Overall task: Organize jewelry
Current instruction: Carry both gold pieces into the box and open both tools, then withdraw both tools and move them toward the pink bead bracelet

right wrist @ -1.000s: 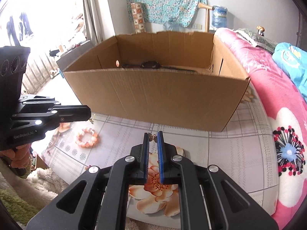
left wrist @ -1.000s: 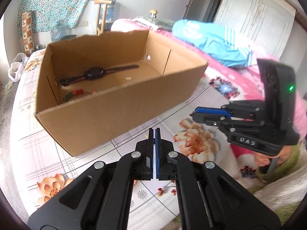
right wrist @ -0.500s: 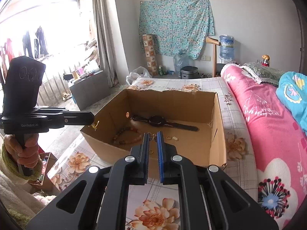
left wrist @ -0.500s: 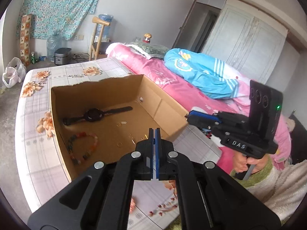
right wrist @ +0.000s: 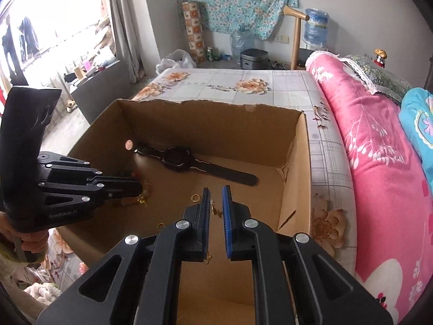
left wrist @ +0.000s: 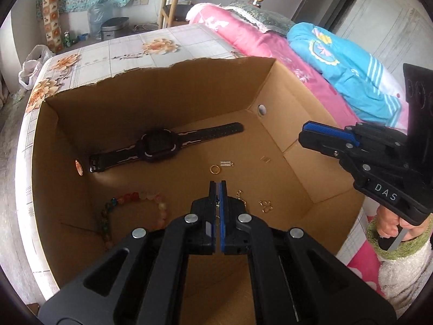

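Note:
An open cardboard box (left wrist: pixel 189 65) sits on the flowered bed sheet. On its floor lie a black watch (left wrist: pixel 158 147), a bead bracelet (left wrist: pixel 135 197), a gold ring (left wrist: pixel 214 169) and other small gold pieces (left wrist: pixel 266 205). My left gripper (left wrist: pixel 217 182) hangs over the box; its jaws are just opening, still pinching a tiny gold piece (right wrist: pixel 140 200) that dangles from the tip. My right gripper (right wrist: pixel 215 188) is also above the box interior, with a small gold earring (right wrist: pixel 213 208) between its narrowly parted pads. In the left wrist view the right gripper (left wrist: pixel 301 132) reaches in from the right.
Pink bedding (right wrist: pixel 379 149) and a blue quilt (left wrist: pixel 346 62) lie to the right of the box. Its walls (right wrist: pixel 297 176) stand high around the jewelry. A hand (left wrist: pixel 389 224) holds the right gripper's handle. A window (right wrist: pixel 54 27) is at the left.
Both grippers have moved forward from in front of the box's near wall to above its open top, each still carrying a small gold piece. The inside floor now shows fully.

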{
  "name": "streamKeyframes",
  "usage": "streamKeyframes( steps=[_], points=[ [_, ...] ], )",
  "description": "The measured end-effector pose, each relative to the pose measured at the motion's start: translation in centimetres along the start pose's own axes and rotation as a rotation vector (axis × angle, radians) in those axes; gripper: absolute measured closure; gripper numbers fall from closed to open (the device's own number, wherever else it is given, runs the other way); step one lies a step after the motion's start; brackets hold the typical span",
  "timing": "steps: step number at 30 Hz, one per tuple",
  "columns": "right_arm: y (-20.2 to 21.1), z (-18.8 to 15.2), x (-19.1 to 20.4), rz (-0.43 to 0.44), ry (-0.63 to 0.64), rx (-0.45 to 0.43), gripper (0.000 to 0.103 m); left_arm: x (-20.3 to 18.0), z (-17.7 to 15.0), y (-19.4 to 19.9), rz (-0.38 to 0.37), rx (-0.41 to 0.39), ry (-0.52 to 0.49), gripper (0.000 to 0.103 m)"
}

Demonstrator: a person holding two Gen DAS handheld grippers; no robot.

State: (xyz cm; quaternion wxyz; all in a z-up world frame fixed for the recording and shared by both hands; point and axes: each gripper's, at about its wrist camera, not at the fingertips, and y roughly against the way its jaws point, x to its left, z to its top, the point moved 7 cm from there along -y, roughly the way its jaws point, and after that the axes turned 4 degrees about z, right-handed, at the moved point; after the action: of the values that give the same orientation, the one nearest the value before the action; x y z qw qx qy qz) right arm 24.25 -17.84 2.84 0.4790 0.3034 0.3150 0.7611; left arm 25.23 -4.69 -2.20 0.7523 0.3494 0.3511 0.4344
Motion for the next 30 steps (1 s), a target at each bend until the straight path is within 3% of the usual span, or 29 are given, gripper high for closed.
streamKeyframes(
  steps=[2,4,10,13,19,24,30],
  points=[
    [-0.4,0.0,-0.8,0.008,-0.029,0.001,0.087,-0.1,0.1,0.2,-0.036,0.002,0.017,0.091],
    [-0.2,0.0,-1.2,0.004,-0.046,-0.011,0.079,-0.1,0.0,0.7,-0.012,-0.021,0.001,0.079],
    [2.5,-0.5,-1.9,-0.005,-0.087,-0.089,0.079,0.4,-0.5,2.2,0.038,-0.062,-0.004,0.076],
    [5.5,-1.5,-1.4,0.02,-0.123,-0.157,0.079,1.2,-1.2,4.7,0.041,-0.124,0.013,0.072],
    [10.5,-6.3,2.2,0.09,-0.104,-0.243,0.076,2.6,-6.2,11.5,0.13,-0.247,0.001,0.052],
    [8.7,-10.9,6.4,0.189,-0.108,-0.147,0.072,4.0,-11.4,12.7,0.245,-0.175,0.036,0.034],
    [1.1,-13.6,10.9,0.216,-0.099,0.055,0.071,6.2,-16.7,7.6,0.359,-0.002,0.138,0.028]
  ],
)
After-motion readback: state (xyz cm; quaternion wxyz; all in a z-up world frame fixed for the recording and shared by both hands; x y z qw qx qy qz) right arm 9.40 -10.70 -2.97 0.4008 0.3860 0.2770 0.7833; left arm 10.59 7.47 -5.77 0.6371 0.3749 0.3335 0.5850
